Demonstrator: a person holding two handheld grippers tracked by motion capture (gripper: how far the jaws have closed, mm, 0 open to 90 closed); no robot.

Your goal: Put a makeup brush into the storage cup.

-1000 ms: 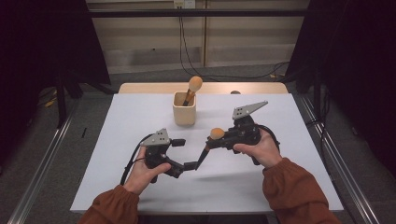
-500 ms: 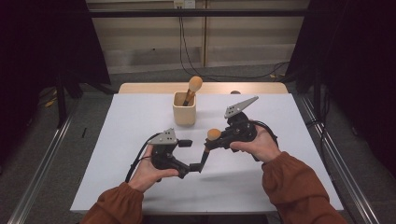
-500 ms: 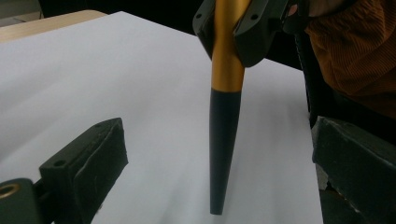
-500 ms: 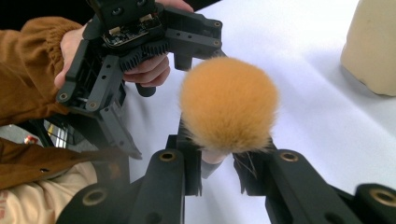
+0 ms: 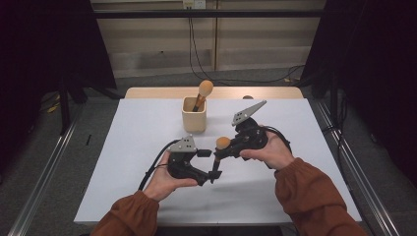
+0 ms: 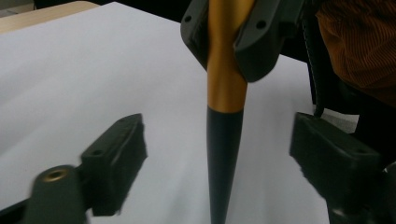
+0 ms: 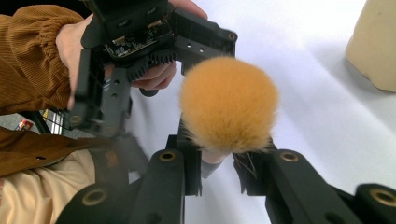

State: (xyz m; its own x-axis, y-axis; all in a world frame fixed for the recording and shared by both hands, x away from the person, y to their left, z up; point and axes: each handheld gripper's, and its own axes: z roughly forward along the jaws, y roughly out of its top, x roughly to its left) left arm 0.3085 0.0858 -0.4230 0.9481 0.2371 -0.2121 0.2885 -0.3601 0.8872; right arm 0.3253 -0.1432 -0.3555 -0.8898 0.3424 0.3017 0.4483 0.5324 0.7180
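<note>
A makeup brush with a fluffy orange head (image 5: pixel 223 142), gold ferrule (image 6: pixel 225 70) and black handle (image 6: pixel 223 158) hangs tilted over the white table (image 5: pixel 142 128). My right gripper (image 5: pixel 227 150) is shut on its ferrule, the head rising just above the jaws (image 7: pixel 229 105). My left gripper (image 5: pixel 210 173) sits at the handle's lower end. In the left gripper view its two black jaws stand on either side of the handle with gaps on both sides. They have just been closing, with the handle between them untouched.
A beige cup (image 5: pixel 193 118) stands at the back middle of the table with another orange-headed brush (image 5: pixel 205 88) upright in it. The cup's side (image 7: pixel 373 46) is in the right gripper view. Cables trail from both grippers across the table.
My left gripper has slid right, bringing its jaws around the brush handle, and the jaws have narrowed. The right hand and brush have barely moved.
</note>
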